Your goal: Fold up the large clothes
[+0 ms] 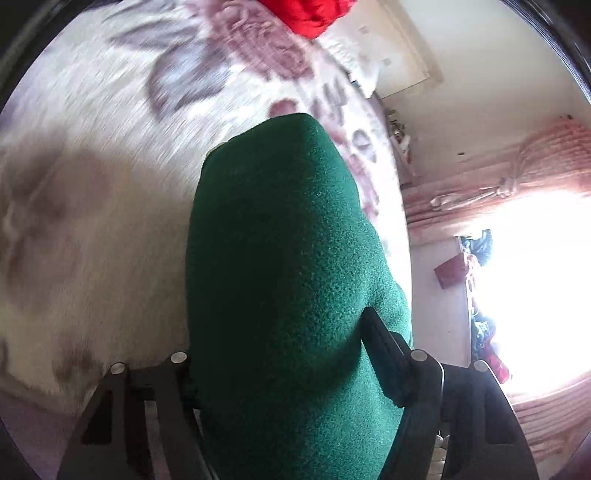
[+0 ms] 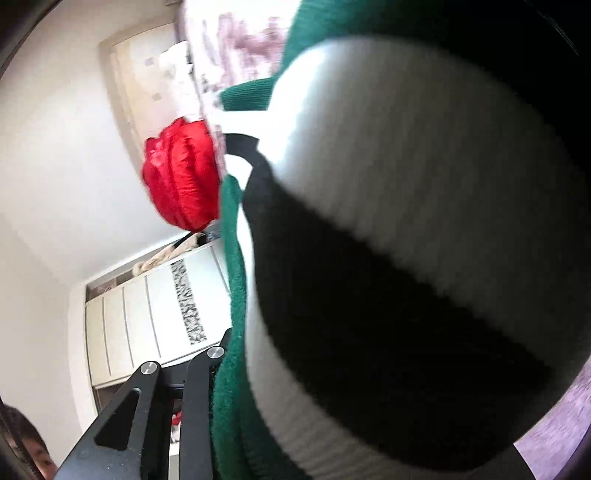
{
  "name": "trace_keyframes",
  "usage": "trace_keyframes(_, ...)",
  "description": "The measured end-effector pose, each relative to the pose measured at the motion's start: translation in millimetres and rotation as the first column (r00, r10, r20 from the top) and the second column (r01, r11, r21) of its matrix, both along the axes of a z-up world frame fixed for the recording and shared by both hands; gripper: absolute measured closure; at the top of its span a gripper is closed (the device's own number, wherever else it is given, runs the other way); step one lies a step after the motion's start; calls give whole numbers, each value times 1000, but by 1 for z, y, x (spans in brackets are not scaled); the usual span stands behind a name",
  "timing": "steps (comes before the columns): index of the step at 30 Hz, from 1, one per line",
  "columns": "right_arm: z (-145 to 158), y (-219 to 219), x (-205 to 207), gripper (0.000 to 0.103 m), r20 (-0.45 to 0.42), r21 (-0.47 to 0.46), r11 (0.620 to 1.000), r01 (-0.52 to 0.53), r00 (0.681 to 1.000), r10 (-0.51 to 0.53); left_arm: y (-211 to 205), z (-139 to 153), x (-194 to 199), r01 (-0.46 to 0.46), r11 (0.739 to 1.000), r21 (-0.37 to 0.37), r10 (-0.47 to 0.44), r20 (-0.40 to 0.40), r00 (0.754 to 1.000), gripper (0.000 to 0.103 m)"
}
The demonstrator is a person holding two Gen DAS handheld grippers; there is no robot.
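**Green sweater gripped at both ends above the bed**

Green knit fills the middle of the left wrist view: the sweater (image 1: 291, 280) bulges up between the black fingers (image 1: 384, 347) of the left gripper (image 1: 280, 354), which are pinched on a thick fold of it. Only the right finger shows clearly against the cloth; the left one is mostly hidden behind the fold. Beyond the sweater lies the bed (image 1: 110, 155) with its pale cover printed in mauve flowers, blurred. A red jacket (image 1: 314, 14) sits at the bed's far edge, near a white pillow (image 1: 362, 70). Pink curtains (image 1: 517, 177) frame a glaring window (image 1: 535, 277) on the right.

From the right wrist view, the same sweater (image 2: 424, 240) crowds the lens, showing wide white and black ribbed bands with a green edge on the left. The right gripper (image 2: 221, 369) has only its left finger (image 2: 199, 398) in sight, pressed against the green edge; whether it is clamped on the cloth I cannot tell. The red jacket (image 2: 181, 173) lies at the bed's edge (image 2: 240, 48), and a white wardrobe (image 2: 155, 314) stands against the wall behind. A person's face (image 2: 33, 450) peeks in at the lower left corner.
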State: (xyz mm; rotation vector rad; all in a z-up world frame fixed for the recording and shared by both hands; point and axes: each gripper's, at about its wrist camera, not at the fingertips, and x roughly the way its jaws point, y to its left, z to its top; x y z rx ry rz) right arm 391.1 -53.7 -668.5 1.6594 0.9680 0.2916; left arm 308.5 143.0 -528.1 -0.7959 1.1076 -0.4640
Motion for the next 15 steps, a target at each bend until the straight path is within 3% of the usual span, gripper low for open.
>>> trace_keyframes(7, 46, -2, 71, 66, 91, -23, 1000, 10, 996, -8, -15, 36, 83, 29, 1000, -7, -29, 76, 997, 37)
trace_keyframes(11, 59, -11, 117, 66, 130, -39, 999, 28, 991, -22, -13, 35, 140, 53, 999, -5, -52, 101, 994, 37)
trace_keyframes(15, 56, -18, 194, 66, 158, -58, 997, 51, 987, -41, -25, 27, 227, 81, 997, -2, -80, 112, 990, 37)
